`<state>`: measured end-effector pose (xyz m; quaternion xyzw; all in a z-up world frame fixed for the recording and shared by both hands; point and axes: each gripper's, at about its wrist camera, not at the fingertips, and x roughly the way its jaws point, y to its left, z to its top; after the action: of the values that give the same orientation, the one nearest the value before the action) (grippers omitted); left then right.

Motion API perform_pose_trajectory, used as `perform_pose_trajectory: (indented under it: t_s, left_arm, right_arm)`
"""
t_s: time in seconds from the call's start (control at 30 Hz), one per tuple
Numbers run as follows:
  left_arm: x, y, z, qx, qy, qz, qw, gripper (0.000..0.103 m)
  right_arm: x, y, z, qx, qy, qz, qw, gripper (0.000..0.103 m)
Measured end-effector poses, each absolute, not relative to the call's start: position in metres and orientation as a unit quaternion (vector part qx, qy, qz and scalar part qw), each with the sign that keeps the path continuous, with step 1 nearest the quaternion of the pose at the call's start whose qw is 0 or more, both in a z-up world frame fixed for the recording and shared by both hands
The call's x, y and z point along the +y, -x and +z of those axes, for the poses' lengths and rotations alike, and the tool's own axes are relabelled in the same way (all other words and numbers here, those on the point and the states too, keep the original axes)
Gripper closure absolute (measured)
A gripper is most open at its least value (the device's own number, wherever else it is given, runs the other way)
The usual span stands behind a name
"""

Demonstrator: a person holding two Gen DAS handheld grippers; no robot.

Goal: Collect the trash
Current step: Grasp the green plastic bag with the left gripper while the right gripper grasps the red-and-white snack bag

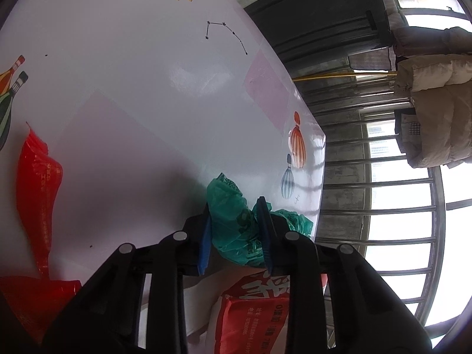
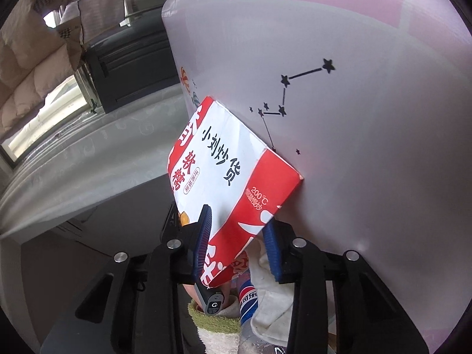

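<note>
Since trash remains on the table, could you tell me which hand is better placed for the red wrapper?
Neither is free. Left fingers pinch the green bag; the right grip the carton. Left, probably: only its view shows the red wrapper.

The red and white carton (image 2: 233,174) between my right fingers carried black characters reading 小刘炒货 on its white panel and "200°C" in white on its red corner, a bottle label (image 2: 247,301) below showed 可乐, while the red packet's (image 1: 38,183) print was too blurred to read.
</note>
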<state>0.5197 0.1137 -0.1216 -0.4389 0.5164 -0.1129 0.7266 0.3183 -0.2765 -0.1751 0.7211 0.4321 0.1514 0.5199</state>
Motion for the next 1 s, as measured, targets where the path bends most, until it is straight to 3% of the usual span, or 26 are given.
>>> perform_pose_trajectory:
  t_s: [0.13,0.23,0.7,1.0]
  left_arm:
    - [0.117,-0.517,-0.114,0.502,0.445,-0.122,0.731,0.08]
    - [0.121,-0.514,-0.107,0.491,0.451,-0.128,0.734,0.081]
    - [0.149,-0.474,-0.015,0.414,0.477,-0.195,0.751,0.083]
    - [0.155,-0.403,0.065,0.362,0.438,-0.264,0.779,0.083]
  right_arm:
    - [-0.276,-0.317,-0.175,0.416,-0.733,0.166,0.512,0.092]
    - [-0.275,-0.319,-0.168,0.401,-0.74,0.188,0.506,0.097]
    - [-0.262,-0.321,-0.068,0.331,-0.722,0.322,0.516,0.1]
    - [-0.295,-0.242,0.002,0.278,-0.678,0.365,0.575,0.1]
